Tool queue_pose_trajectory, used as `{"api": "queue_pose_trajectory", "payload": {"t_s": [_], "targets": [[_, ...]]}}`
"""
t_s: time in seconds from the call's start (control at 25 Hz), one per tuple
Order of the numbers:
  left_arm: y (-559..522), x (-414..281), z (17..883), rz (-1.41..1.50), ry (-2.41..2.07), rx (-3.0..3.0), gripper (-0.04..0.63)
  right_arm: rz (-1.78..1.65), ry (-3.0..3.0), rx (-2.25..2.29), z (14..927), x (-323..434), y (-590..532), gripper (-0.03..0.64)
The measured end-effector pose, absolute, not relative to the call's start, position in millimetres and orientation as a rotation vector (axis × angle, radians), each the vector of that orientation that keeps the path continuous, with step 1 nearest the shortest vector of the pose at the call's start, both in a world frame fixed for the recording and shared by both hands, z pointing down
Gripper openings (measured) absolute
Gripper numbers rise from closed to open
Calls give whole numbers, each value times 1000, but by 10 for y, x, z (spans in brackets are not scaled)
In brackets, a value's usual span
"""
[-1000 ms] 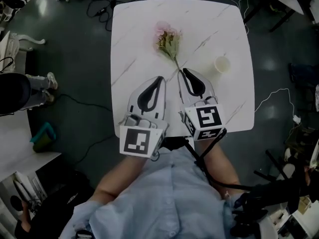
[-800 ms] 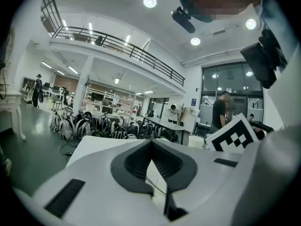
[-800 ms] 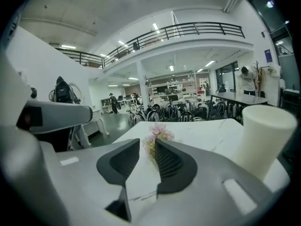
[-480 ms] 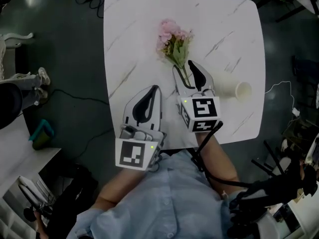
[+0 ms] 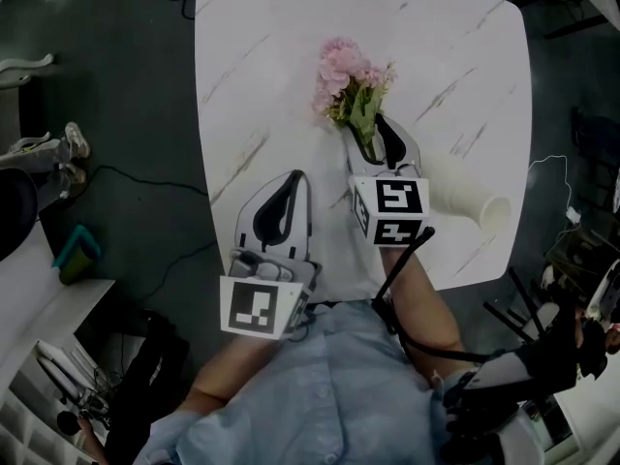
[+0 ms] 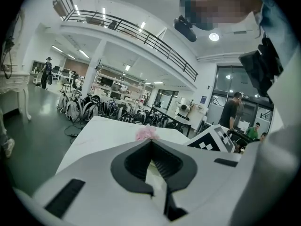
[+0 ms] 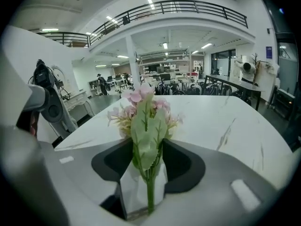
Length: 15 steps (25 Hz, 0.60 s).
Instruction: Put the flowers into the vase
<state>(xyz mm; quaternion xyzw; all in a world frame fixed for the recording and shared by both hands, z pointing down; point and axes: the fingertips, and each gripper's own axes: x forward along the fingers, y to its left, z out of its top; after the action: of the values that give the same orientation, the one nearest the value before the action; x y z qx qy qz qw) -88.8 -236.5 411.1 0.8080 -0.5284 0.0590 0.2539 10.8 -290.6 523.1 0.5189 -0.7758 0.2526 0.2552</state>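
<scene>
A bunch of pink flowers (image 5: 349, 77) with green leaves lies on the white marble table (image 5: 262, 56). My right gripper (image 5: 370, 136) reaches over its stem. In the right gripper view the stem and leaves (image 7: 148, 149) sit between the jaws of the right gripper (image 7: 146, 147), with a gap on each side. These jaws have just been opening and stand open. The white vase (image 5: 470, 197), a plain cup, shows lengthwise to the right, its mouth toward the near right edge. My left gripper (image 5: 294, 177) hangs nearer me, tips together and empty. From the left gripper (image 6: 150, 141) only the blooms (image 6: 146, 133) show.
The table's near edge runs just under both grippers. Dark floor with cables surrounds the table. A person's shoes (image 5: 73, 143) stand at the left. People and desks (image 6: 230, 114) fill the hall behind.
My right gripper has moved forward from behind the stem's end to over the stem, and its jaws have spread around it. My left gripper has dropped back slightly toward me.
</scene>
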Motion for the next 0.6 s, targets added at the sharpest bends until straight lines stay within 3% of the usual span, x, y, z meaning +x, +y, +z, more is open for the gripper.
{"api": "queue_pose_trajectory", "payload": {"t_s": [0.08, 0.32, 0.6], "targets": [[-2389, -912, 4127, 162, -1436, 2178, 5, 698, -2077, 1399, 5310, 117, -2910, 187], [-2359, -1024, 4155, 146, -1452, 2169, 6, 666, -2060, 1375, 5364, 72, -2917, 87], [-2281, -1044, 4065, 122, -1459, 2191, 5, 626, -2129, 1382, 5218, 3, -2863, 49]]}}
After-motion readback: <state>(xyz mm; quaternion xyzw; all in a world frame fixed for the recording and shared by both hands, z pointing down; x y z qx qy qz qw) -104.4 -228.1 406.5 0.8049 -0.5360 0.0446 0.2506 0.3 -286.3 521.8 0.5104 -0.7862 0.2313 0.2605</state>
